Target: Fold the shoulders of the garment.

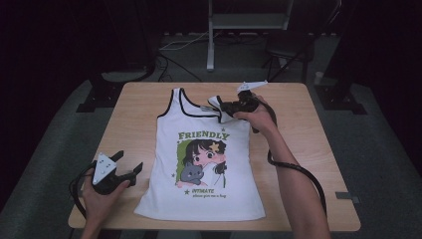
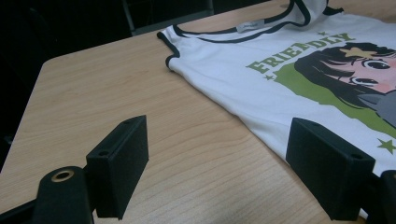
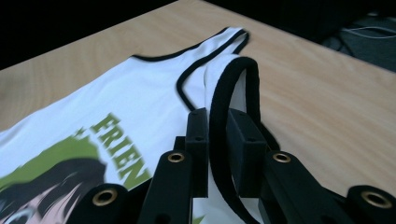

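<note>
Wooden table (image 1: 308,164) stood in a dark room w/ grey floor; black stands and a white frame sat behind it. White tank top (image 1: 199,194) lay flat, print side up, roughly mid-table, hem toward the person, neck toward far edge; green "FRIENDLY" text and cartoon girl w/ grey cat on front, black trim at neck and armholes. R gripper (image 1: 222,107) was at the top's far right corner, held in the right hand (image 1: 256,118), cable trailing back along the forearm. Its jaws were nearly together, clamped on the right shoulder strap (image 3: 233,88): in right gripper view the black-trimmed strap ran between the two pads and arched up in a loop above them, lifted off the table. Rest of the top was flat, left strap (image 1: 175,99) on the wood. L gripper (image 1: 130,167) sat near the table's near-left edge, in the left hand (image 1: 99,199), just beside the top's left side, not touching fabric. Its jaws were wide apart, nothing between; left gripper view showed bare wood between pads and the top's edge by the right pad. No earlier frame to compare.
</note>
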Demonstrator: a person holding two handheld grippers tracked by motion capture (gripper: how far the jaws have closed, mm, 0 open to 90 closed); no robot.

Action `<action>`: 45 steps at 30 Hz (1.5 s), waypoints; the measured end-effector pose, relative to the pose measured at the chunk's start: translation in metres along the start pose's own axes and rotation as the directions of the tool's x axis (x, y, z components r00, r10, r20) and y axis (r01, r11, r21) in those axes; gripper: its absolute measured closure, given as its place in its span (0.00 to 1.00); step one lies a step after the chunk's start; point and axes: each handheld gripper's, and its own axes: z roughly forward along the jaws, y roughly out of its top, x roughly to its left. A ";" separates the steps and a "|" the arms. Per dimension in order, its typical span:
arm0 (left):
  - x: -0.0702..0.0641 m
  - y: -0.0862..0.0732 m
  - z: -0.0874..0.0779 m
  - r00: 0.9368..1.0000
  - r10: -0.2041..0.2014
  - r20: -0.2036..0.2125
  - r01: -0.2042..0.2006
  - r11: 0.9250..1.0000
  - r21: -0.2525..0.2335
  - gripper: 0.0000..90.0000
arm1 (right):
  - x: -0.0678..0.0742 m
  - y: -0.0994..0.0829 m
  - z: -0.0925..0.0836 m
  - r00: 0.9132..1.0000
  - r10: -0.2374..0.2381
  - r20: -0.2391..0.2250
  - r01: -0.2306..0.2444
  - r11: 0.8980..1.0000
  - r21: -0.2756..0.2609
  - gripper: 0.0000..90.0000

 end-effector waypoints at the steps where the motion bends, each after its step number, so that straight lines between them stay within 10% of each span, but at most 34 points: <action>1: 0.000 0.000 0.000 1.000 0.000 0.000 0.000 1.000 0.000 0.23 | 0.001 -0.002 -0.001 1.000 -0.011 -0.006 0.011 1.000 0.007 0.88; 13: -0.001 0.000 0.000 1.000 0.008 -0.001 -0.008 1.000 0.003 0.23 | 0.015 -0.027 -0.013 0.988 -0.057 -0.144 0.071 0.993 0.092 0.84; 32: -0.002 0.000 0.000 1.000 0.014 0.002 -0.014 1.000 0.005 0.23 | 0.043 -0.041 0.003 0.990 -0.120 -0.076 0.128 0.985 0.116 0.58; 45: -0.004 0.001 0.001 1.000 0.019 0.006 -0.019 1.000 0.010 0.23 | 0.069 -0.042 0.020 0.960 -0.269 -0.076 0.279 0.945 0.173 0.54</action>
